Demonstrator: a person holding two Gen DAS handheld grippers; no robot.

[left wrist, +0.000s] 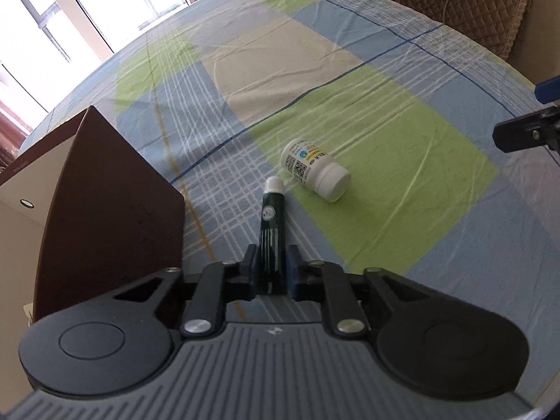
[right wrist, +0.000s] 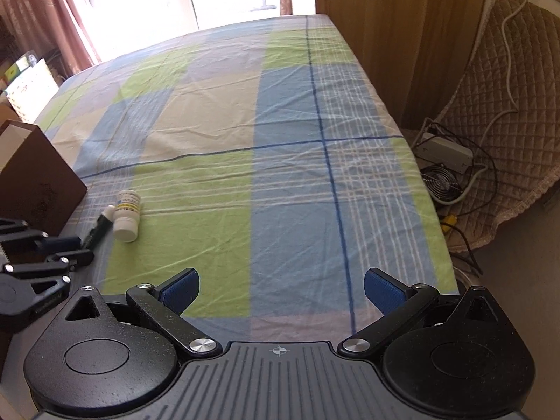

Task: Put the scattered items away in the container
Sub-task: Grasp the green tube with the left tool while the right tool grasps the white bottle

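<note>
Near the table's left edge, the left gripper (left wrist: pixel 272 273) clamped the dark green white-capped tube (left wrist: pixel 271 231) beside the brown cardboard box (left wrist: pixel 115 210), the right gripper (right wrist: pixel 281 288) gaped empty, and the shallow grip risked slipping.

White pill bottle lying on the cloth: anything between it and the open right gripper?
Nothing visible. The white pill bottle lies on bare checked cloth, left of and beyond the right gripper.
</note>
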